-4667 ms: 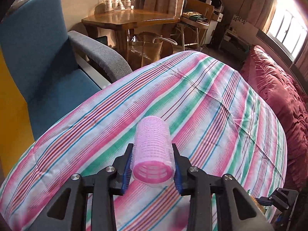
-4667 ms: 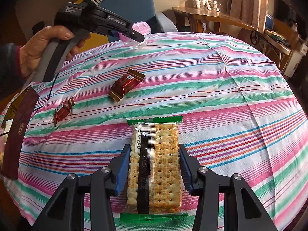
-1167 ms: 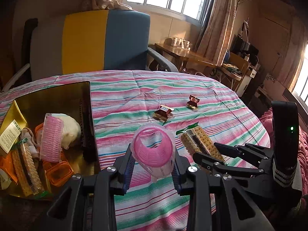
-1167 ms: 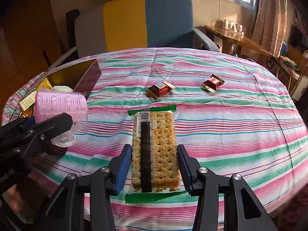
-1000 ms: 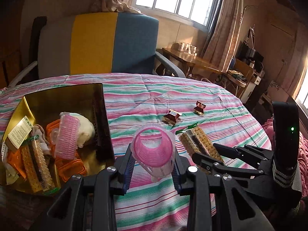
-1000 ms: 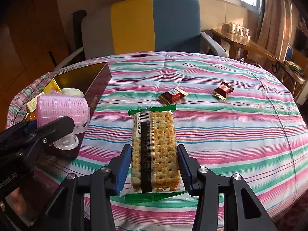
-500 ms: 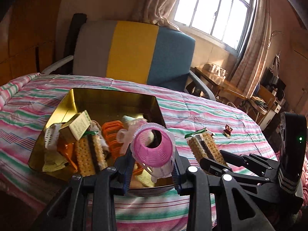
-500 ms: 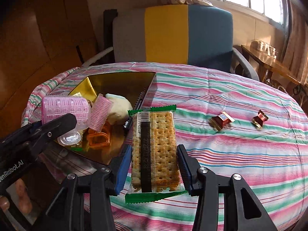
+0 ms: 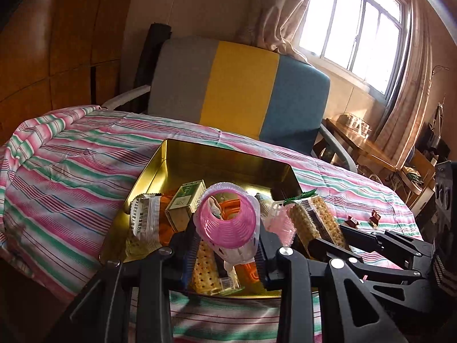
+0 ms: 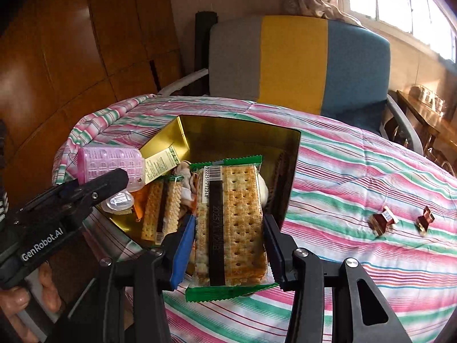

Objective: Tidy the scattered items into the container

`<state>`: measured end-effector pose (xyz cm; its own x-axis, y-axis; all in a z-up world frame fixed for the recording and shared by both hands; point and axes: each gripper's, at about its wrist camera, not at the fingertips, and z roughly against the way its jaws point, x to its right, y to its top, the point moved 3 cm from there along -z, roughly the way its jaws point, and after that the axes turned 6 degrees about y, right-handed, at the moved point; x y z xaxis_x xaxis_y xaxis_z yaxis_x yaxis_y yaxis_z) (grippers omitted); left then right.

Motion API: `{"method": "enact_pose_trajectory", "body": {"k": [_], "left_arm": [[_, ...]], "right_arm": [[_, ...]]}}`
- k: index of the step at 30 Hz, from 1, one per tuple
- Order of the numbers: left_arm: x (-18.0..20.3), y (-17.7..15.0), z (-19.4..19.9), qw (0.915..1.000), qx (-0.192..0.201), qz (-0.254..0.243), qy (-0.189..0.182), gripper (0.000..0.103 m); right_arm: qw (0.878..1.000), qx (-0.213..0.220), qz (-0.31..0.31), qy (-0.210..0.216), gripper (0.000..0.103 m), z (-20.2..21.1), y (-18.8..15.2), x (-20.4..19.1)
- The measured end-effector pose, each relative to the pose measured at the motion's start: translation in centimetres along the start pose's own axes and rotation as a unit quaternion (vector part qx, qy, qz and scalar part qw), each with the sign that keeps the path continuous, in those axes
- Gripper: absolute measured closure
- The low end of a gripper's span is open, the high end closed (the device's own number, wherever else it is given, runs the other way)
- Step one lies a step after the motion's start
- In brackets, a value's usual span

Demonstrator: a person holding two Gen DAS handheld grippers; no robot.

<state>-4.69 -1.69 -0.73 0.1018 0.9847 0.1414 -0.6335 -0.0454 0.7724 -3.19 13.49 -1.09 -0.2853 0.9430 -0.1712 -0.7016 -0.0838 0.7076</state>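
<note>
Clamped tight in my left gripper [image 9: 228, 245] is a pink hair roller [image 9: 228, 225], a ribbed plastic tube seen end-on, hollow straight through, hanging above the gold tin [image 9: 228, 154]. Over in my right gripper [image 10: 230, 245], pads pressed on both long edges, a flat cracker pack [image 10: 231, 223]: clear wrap, green crimped ends, a dark band with a barcode, poised over the tin's near right corner. That tin is shiny metal, rectangular with rounded corners, sitting on the desk's striped cloth [image 10: 357, 171]. Inside I count one more cracker pack [image 10: 161, 208], a small green-and-cream carton [image 9: 185, 200], orange plastic pieces and a pale rounded lump, though the jumble under my fingers is mostly covered and hard to sort. Two small foil-wrapped candies [image 10: 382, 220] lie out on the cloth, well right of the tin. One striped armchair [image 10: 297, 65] stands behind the desk, grey, yellow, blue.
</note>
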Motion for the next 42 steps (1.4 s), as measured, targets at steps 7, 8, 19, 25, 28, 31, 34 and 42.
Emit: {"method": "enact_pose_trajectory", "body": {"k": [7,8,19,25,28,31,34,42], "left_arm": [[-0.8,1.5,-2.6,0.9998,0.007,-0.011,0.016,0.069],[-1.0,1.8,-3.1,0.9998,0.005,-0.009,0.016,0.069],[-1.8,3.1,-7.2,0.9994,-0.033,0.011,-0.008,0.055],[-2.0,2.8,-6.3,0.9995,-0.027,0.015,-0.010,0.049],[-2.3,2.8,-5.9,0.9995,-0.025,0.020,-0.004,0.049],[-2.6,2.6,-5.3,0.9996,-0.021,0.018,0.004,0.049],[-2.7,2.2,-4.8,0.9997,-0.018,0.015,0.011,0.049],[-2.6,1.5,-3.3,0.9994,-0.012,0.011,0.031,0.045]], "right_arm": [[1.000,-0.011,0.008,0.009,0.055,-3.5,2.3,-1.7],[1.000,-0.014,0.007,0.007,0.055,-4.2,2.6,-1.7],[0.999,-0.045,-0.020,0.022,0.055,-8.5,4.5,-0.3],[0.998,-0.036,-0.028,0.036,0.055,-7.6,4.1,0.0],[0.998,-0.033,-0.031,0.040,0.055,-7.1,4.0,-0.1],[0.998,-0.028,-0.037,0.046,0.055,-6.5,3.9,-0.1],[0.998,-0.023,-0.039,0.048,0.055,-6.1,4.0,-0.1],[0.999,-0.018,-0.032,0.036,0.055,-5.2,3.7,-0.5]]}}
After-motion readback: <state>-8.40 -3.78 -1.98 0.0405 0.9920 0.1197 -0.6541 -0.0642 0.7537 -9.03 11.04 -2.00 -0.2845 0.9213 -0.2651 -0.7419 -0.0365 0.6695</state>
